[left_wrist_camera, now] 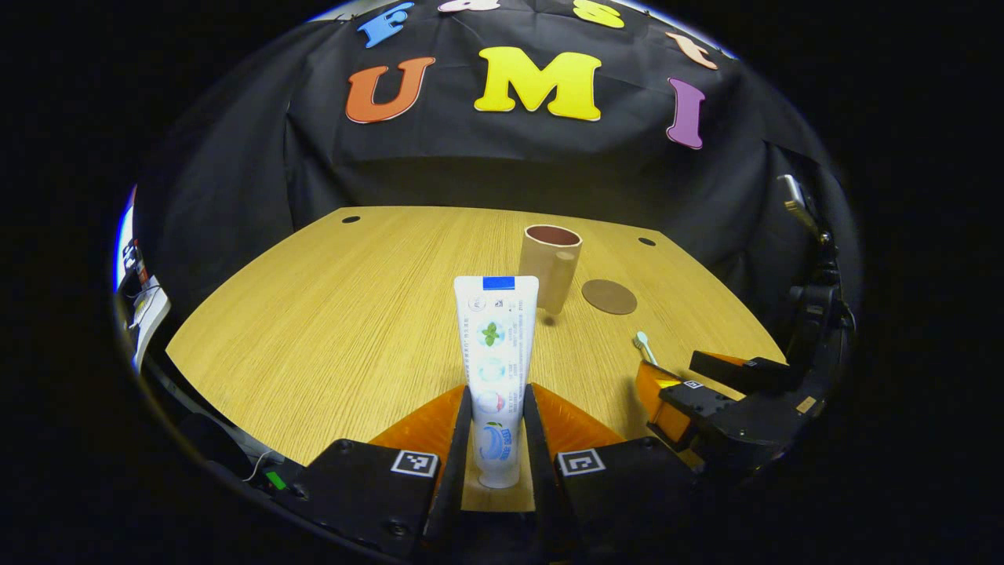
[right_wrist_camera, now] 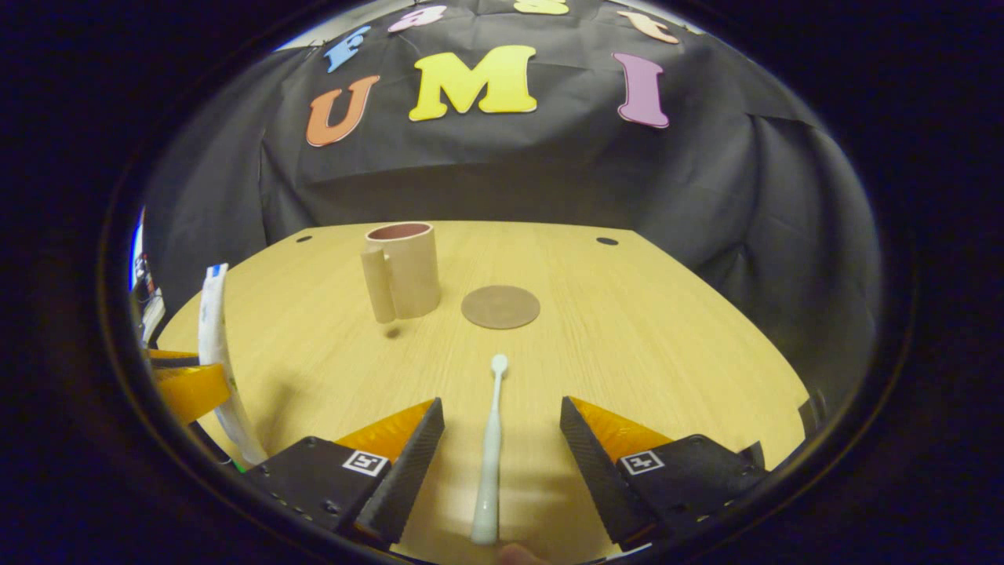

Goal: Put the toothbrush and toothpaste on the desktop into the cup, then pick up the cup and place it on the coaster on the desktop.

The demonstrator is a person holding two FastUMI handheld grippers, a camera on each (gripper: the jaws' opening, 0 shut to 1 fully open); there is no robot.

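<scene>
Toothpaste tube (left_wrist_camera: 496,353): upright, cap down — pinched between left gripper (left_wrist_camera: 496,416) fingers.
Toothbrush (right_wrist_camera: 489,455): flat on desktop (right_wrist_camera: 627,329), head toward coaster (right_wrist_camera: 500,307), between right gripper (right_wrist_camera: 502,439) fingers — spread, not touching.
Cup (right_wrist_camera: 401,270): upright beside coaster.

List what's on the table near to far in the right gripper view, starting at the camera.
White toothbrush lying between the open jaws of the right gripper → round brown coaster → tan cylindrical cup with a handle → wooden table's far edge.
</scene>
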